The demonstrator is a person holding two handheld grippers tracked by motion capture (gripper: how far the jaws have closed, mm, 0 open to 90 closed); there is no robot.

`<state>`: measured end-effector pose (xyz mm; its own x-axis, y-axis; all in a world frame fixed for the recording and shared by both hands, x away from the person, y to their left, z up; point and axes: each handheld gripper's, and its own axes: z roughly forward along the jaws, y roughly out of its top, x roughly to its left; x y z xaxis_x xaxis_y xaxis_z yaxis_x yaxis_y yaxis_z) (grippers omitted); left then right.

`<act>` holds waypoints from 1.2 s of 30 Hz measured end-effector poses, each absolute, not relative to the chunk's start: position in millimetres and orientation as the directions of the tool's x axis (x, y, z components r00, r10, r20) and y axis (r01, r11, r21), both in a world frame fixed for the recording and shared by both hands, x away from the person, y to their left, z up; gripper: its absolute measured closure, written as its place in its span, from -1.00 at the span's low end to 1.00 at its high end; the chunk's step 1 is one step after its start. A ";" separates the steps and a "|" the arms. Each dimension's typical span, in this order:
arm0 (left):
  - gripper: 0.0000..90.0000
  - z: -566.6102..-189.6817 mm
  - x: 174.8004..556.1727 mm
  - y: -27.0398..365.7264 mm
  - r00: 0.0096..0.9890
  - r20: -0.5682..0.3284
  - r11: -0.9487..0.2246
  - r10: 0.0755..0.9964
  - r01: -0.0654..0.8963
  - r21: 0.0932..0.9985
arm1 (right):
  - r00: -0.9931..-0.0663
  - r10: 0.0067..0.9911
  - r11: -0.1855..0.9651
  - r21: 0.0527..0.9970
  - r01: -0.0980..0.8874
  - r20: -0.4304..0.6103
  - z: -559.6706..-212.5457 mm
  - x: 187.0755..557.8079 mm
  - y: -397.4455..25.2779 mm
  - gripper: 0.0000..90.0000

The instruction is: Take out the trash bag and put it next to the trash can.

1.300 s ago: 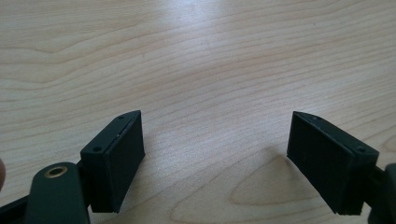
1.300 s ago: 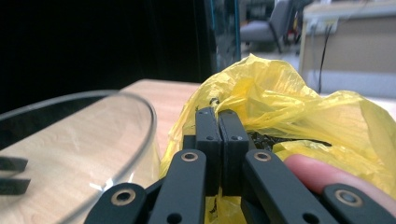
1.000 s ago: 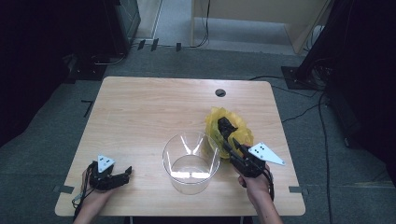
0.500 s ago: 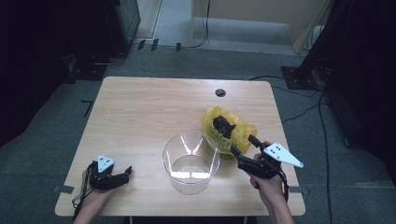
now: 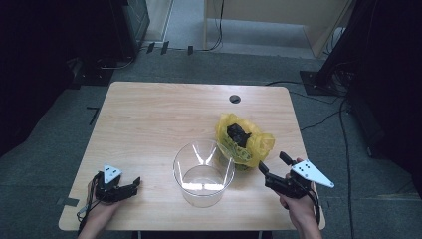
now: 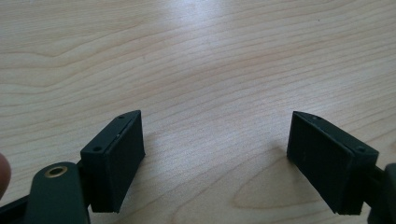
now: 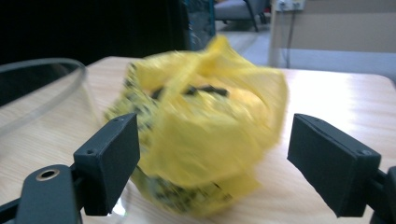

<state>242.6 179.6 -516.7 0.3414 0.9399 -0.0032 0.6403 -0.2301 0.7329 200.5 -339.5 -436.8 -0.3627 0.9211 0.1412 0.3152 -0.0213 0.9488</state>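
Pale wood-grain worktop (image 5: 164,119) across the middle of the high view, with a small dark round hole (image 5: 235,99) near its far edge. Grey carpeted floor (image 5: 59,134) all round, dark cables (image 5: 323,117) trailing at right, black equipment (image 5: 130,22) at upper left, a light wooden panel (image 5: 268,17) at upper centre.

Clear glass bowl (image 5: 203,173) at lower centre of the worktop, upright. Crumpled yellow bag (image 5: 243,140) just right of it and a little farther back, touching or nearly touching the bowl's rim, something dark showing at its open top.

Right claw (image 5: 271,166) at lower right of the high view, held in a hand (image 5: 298,209), released with jaws spread wide, just short of the bag and pointing up-left toward it. In the right gripper view, bag (image 7: 205,126) blurred in the centre between and beyond the jaws, bowl wall (image 7: 42,88) at left, bare worktop behind.

Left claw (image 5: 130,185) at lower left of the high view, resting low on the worktop, released, well apart from the bowl. In the left gripper view, jaws wide apart over bare wood grain (image 6: 210,70).
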 end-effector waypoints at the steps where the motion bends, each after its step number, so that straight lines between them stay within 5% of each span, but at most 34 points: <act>1: -0.59 -516.7 242.6 179.7 0.341 -0.004 -0.229 0.940 0.640 0.733 | -0.356 0.924 -0.023 0.947 0.320 0.142 -438.3 198.5 -342.1 -0.62; 36: -0.59 -516.7 242.5 179.4 0.341 -0.001 -0.232 0.940 0.640 0.733 | -0.016 0.999 -0.025 0.751 0.659 0.047 -518.8 199.5 -416.9 -0.65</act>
<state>242.5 179.4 -516.7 0.3414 0.9399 -0.0010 0.6400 -0.2317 0.7326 199.5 -416.9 -518.8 -0.0163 0.9988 0.0469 0.6595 -0.0245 0.7513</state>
